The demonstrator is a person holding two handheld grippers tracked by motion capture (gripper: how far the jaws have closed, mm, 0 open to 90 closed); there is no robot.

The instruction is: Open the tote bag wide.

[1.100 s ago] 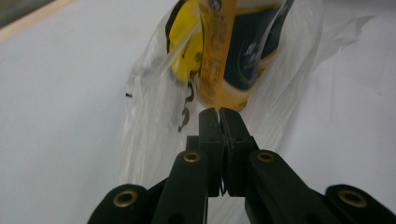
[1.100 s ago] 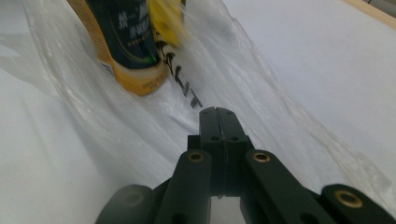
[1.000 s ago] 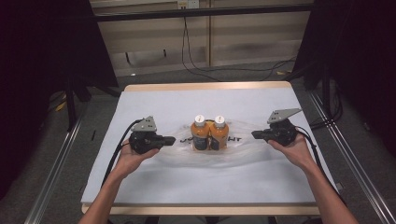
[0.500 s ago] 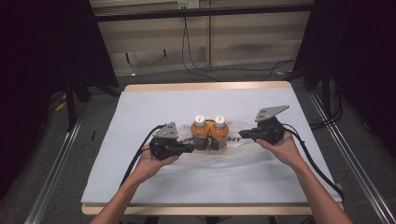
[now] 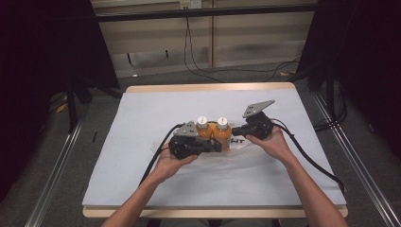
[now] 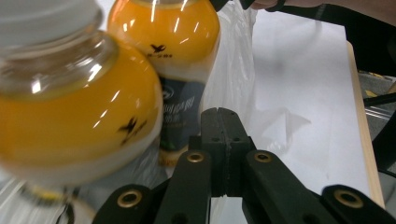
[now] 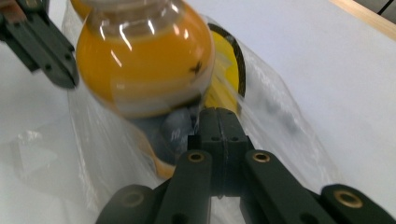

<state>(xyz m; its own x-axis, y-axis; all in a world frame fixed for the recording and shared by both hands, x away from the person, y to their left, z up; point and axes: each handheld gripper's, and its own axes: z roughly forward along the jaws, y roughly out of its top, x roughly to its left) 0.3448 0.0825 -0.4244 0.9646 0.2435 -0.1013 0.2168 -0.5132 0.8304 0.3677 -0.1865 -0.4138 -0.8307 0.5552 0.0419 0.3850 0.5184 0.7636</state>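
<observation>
Two round-bodied glass bottles of orange juice with white caps [image 5: 211,130] stand side by side at the middle of the high view, on a clear, crinkled plastic bag [image 5: 222,153] spread over the white-covered table [image 5: 142,113]. The left gripper [image 5: 218,145] and the right gripper [image 5: 235,131] flank them low down, jaws pressed fully together with nothing visibly between them, probably to work the film up around the bottles. Black cables [image 5: 312,156] trail toward the lower frame; loose plastic crowds both tips.
</observation>
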